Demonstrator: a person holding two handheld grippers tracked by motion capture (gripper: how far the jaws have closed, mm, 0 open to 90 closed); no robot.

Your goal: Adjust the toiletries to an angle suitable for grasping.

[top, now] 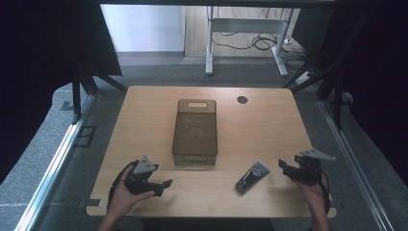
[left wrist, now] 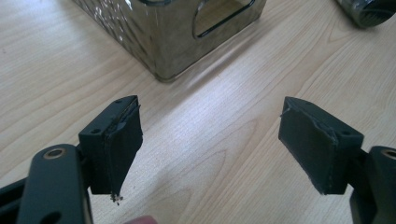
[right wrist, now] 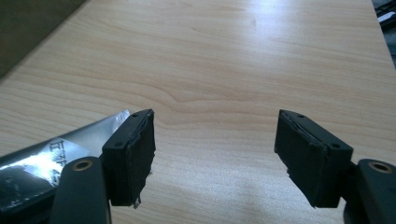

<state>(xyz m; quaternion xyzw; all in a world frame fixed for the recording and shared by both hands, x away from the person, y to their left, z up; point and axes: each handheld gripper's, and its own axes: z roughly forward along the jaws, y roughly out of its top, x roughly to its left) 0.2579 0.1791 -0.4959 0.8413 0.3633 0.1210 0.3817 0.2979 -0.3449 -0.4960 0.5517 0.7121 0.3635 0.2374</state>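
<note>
a light wood-grain surface [top: 269,130] with rounded corners and a dark round cable port [top: 242,99] near its far edge stands on grey carpet floor [top: 43,159]. black curtains [top: 38,57] hang on both sides. beyond, a white desk frame [top: 245,33] stands among loose cables [top: 260,43] on the floor, by a pale wall panel [top: 142,26].

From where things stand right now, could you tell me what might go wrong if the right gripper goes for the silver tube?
1. The tube lies flat and slanted on the table, just left of the open right gripper; jaws coming in level may push it away rather than close around it.
2. Its foil looks glossy, so it could slip in the pads.
3. The brown basket stands close to the open left gripper; a sweep could knock it.
</note>
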